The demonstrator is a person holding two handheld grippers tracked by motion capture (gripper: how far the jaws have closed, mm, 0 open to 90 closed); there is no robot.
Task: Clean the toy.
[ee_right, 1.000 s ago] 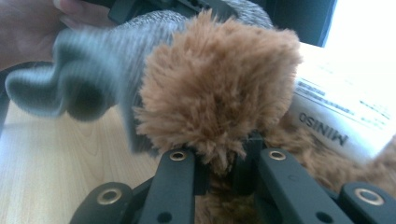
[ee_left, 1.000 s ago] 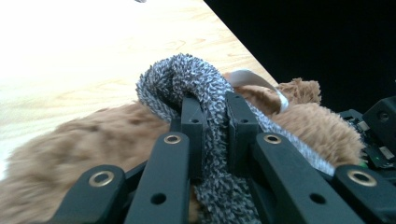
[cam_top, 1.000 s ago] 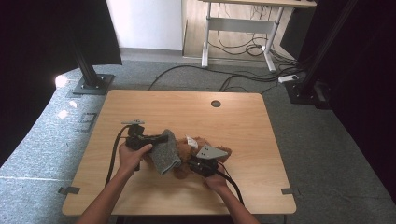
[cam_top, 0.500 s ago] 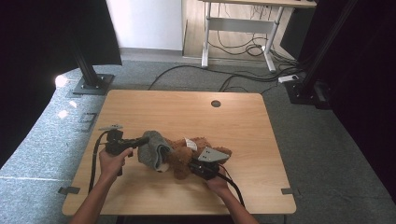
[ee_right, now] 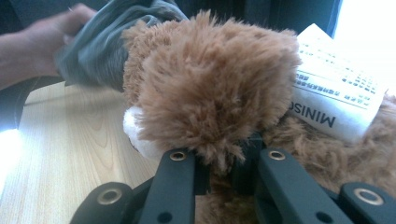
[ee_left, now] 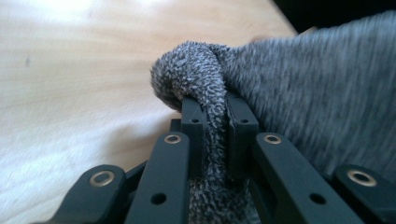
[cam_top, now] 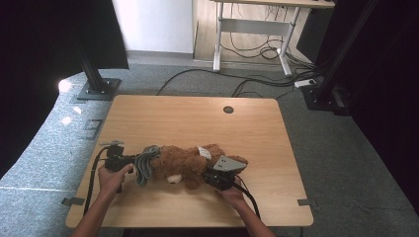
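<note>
The brown plush teddy bear (cam_top: 185, 165) lies on its side across the near half of the light wooden desk (cam_top: 197, 118), stretched between my two hands. A grey knitted garment (cam_top: 144, 163) covers its left end. My left gripper (ee_left: 215, 126) is clenched on a fold of that grey knit, just left of the bear. My right gripper (ee_right: 224, 163) is clamped on a tuft of the bear's brown fur at its right end, beside the white printed label (ee_right: 334, 93) sewn to the toy.
</note>
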